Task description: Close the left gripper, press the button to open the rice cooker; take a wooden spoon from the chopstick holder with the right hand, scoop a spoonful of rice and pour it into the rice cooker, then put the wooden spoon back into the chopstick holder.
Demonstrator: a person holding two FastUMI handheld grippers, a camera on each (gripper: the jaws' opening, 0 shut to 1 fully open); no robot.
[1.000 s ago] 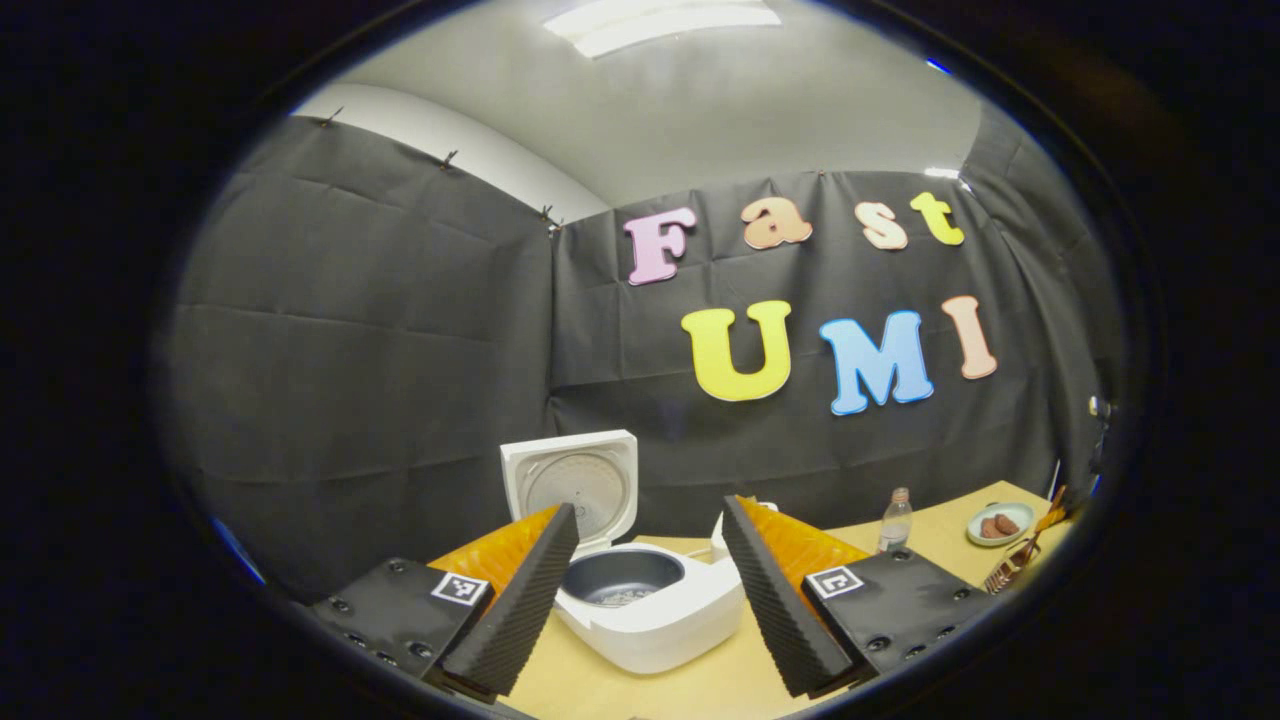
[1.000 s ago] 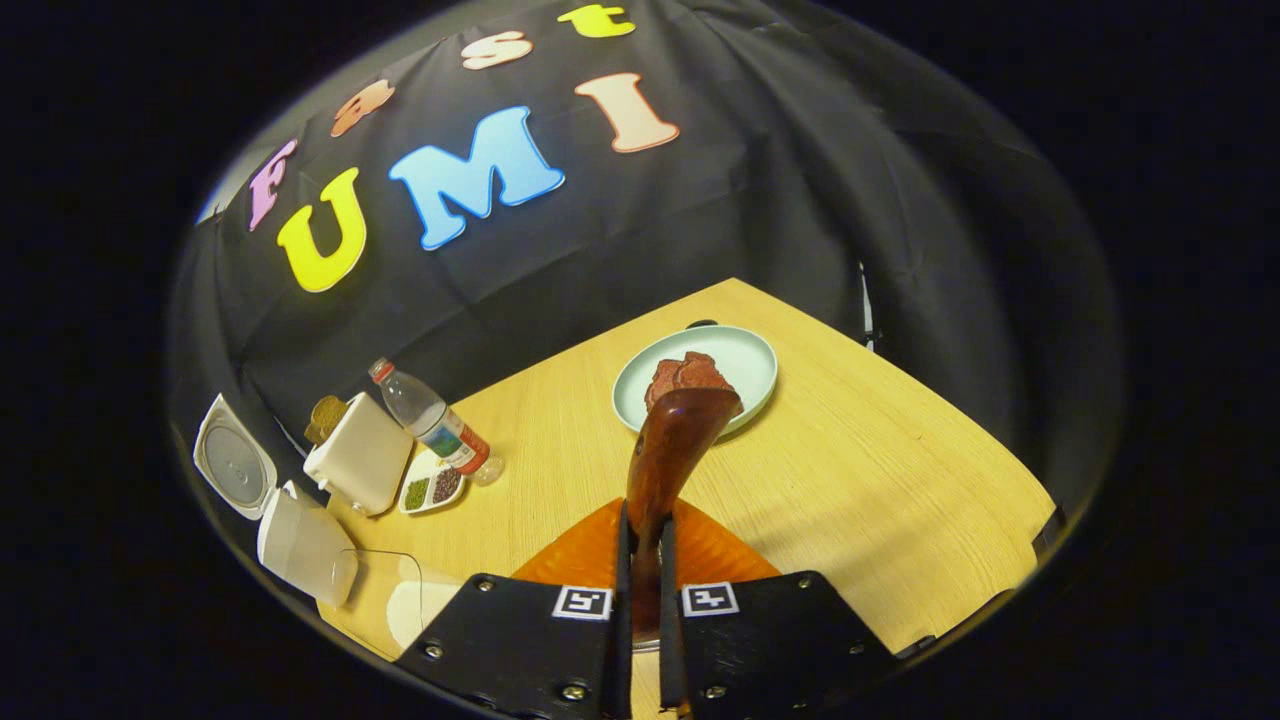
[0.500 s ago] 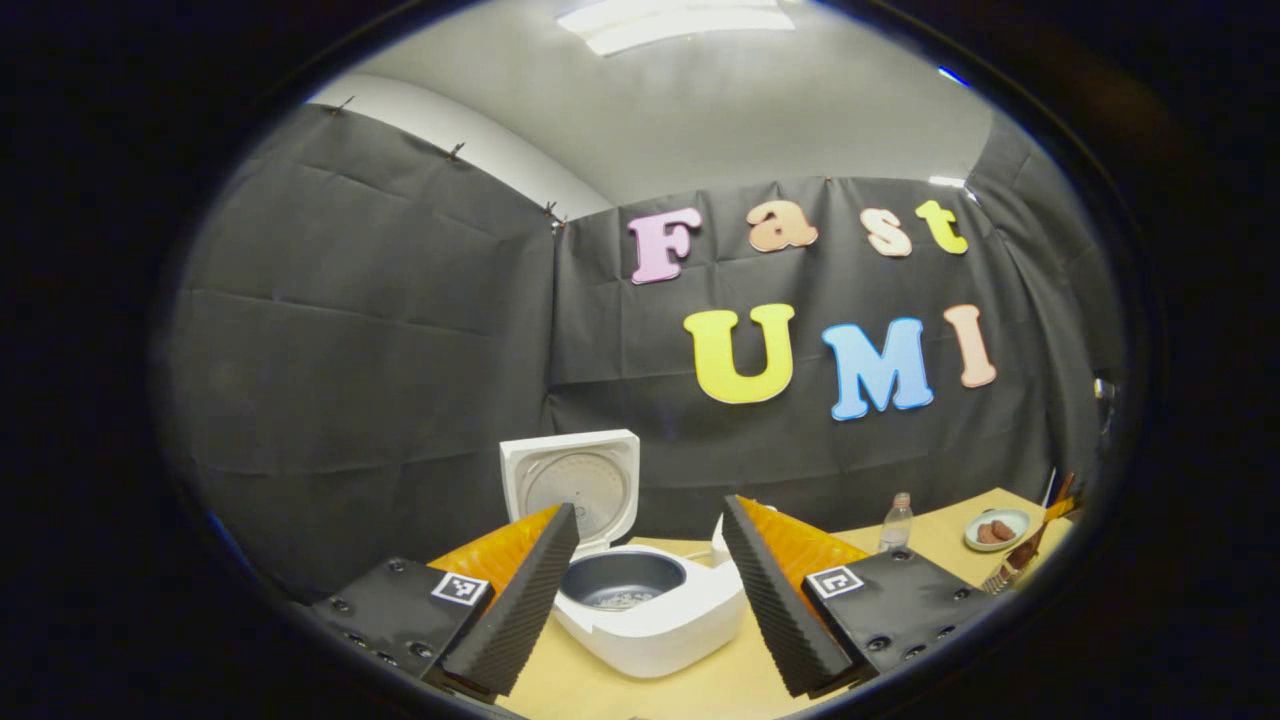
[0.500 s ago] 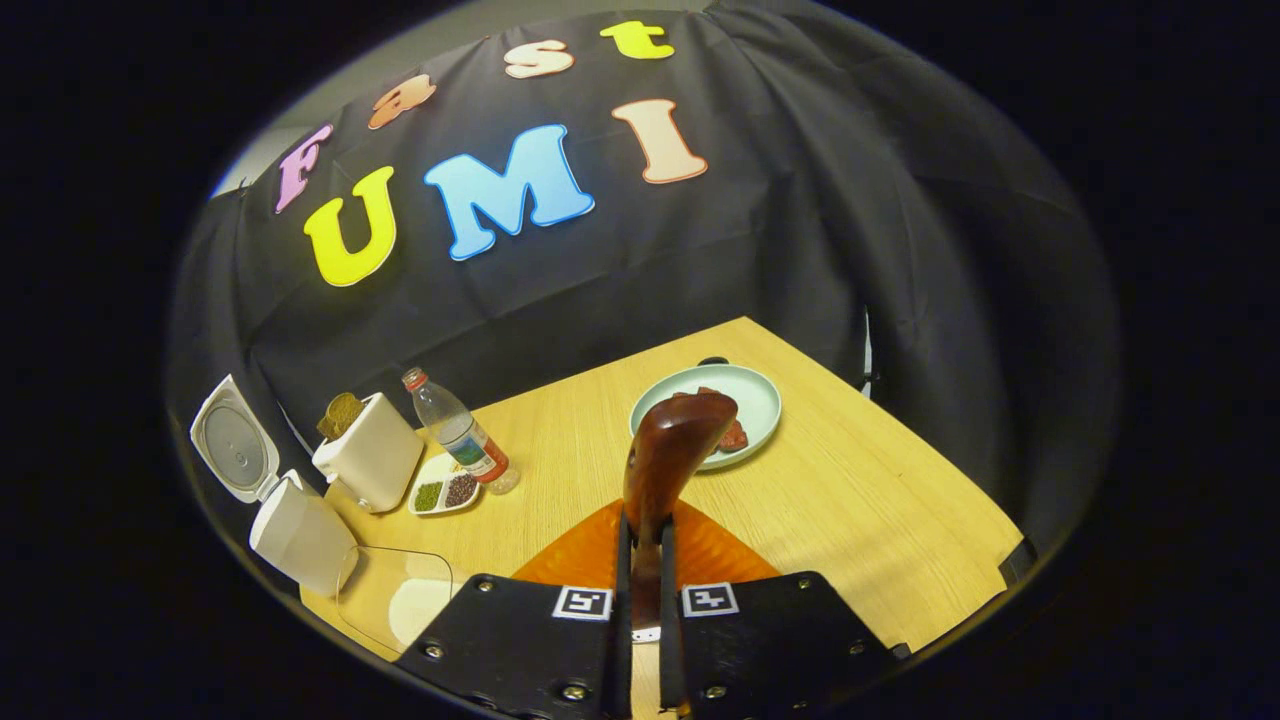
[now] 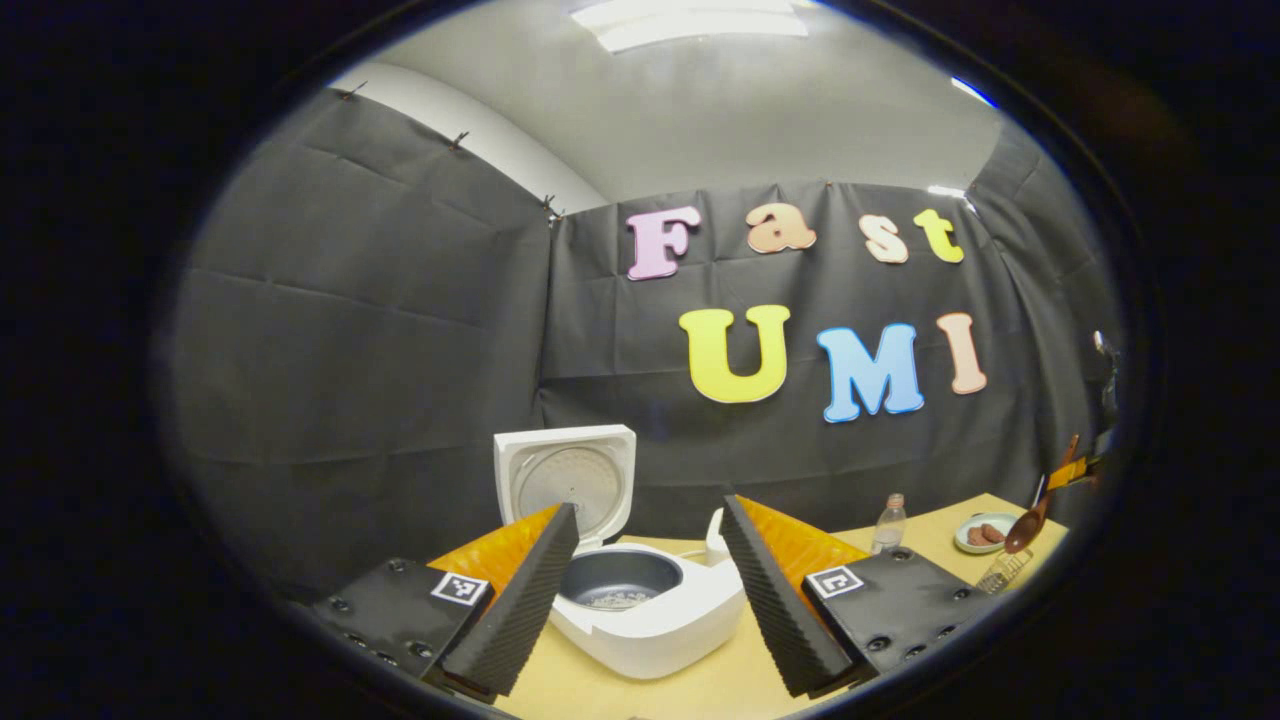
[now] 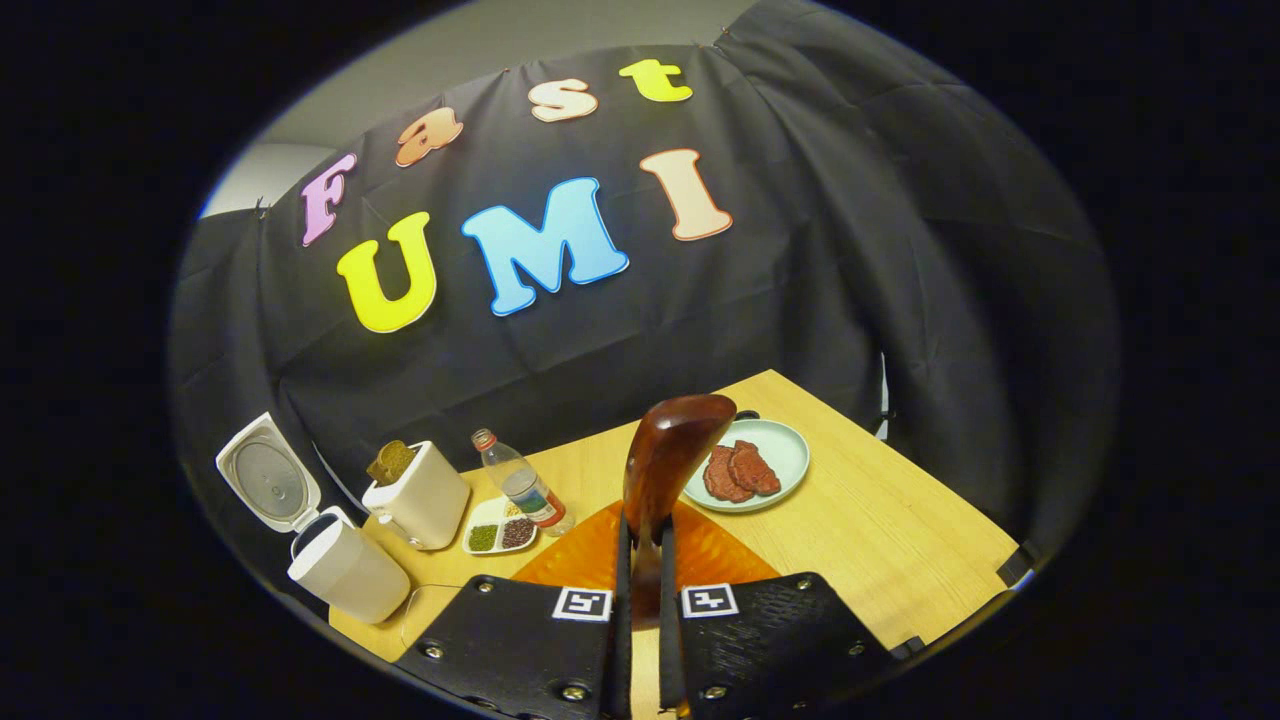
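The white rice cooker (image 5: 650, 625) stands on the table with its lid (image 5: 565, 478) swung up, and a few rice grains lie in its dark pot (image 5: 618, 582). My left gripper (image 5: 648, 505) is open in front of it, a finger on each side, touching nothing. My right gripper (image 6: 643, 545) is shut on the handle of the wooden spoon (image 6: 672, 450), whose bowl points up and forward above the table. In the left gripper view the wooden spoon (image 5: 1026, 524) hangs at the far right over a wire holder (image 5: 1000, 572). In the right gripper view the rice cooker (image 6: 348, 572) sits at the lower left.
A white toaster (image 6: 418, 497) with bread, a plastic bottle (image 6: 520, 490) and a small divided dish of beans (image 6: 500, 535) stand beside the cooker. A pale plate (image 6: 785, 445) with meat slices lies near the table's far corner. The wooden table (image 6: 900, 540) ends at the right.
My right gripper has lifted and tilted back with the spoon, so the table and plate sit lower in its view. The left gripper has barely moved and stays open.
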